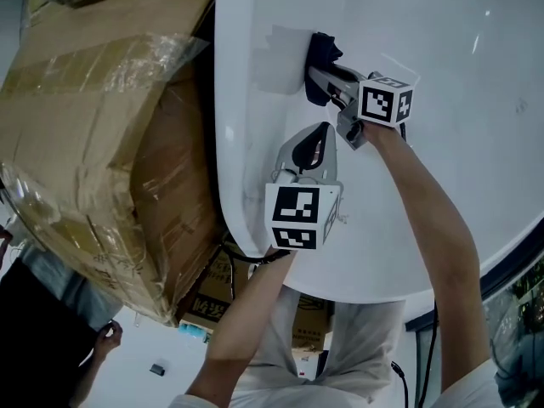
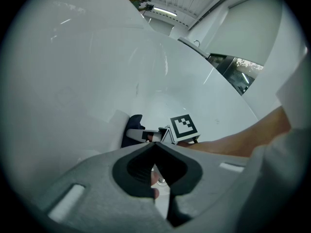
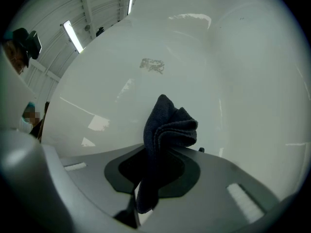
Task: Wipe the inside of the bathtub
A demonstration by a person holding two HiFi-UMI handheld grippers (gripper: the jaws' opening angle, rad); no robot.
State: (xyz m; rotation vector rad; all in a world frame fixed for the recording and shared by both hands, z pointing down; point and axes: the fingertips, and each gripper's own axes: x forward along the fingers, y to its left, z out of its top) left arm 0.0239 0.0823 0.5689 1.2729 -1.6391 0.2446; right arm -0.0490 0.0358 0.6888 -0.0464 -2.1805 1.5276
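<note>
White enamel fills most of every view: the bathtub [image 1: 450, 41] curves away smooth and glossy, with ceiling lights reflected on its inner wall. The right gripper [image 1: 316, 78] reaches into the bathtub and its jaws are clamped on a dark blue cloth [image 1: 321, 51]. The cloth is bunched into folds that stick out past the jaw tips, and a loose end hangs back between the jaws. In the head view the cloth sits against the bathtub's inner wall, just inside the rim on the side nearest the cardboard box [image 1: 93, 100]. In the right gripper view a faint grey smudge [image 3: 152, 65] marks the bathtub wall beyond the cloth.

The left gripper [image 1: 316, 134] hangs over the bathtub just beside the right one, nearer the person, well inside the rim. Its jaws are closed tip to tip with nothing held between them, and they point toward the cloth without touching it. The box, wrapped in clear plastic film, stands outside the bathtub, close against its outer side.
</note>
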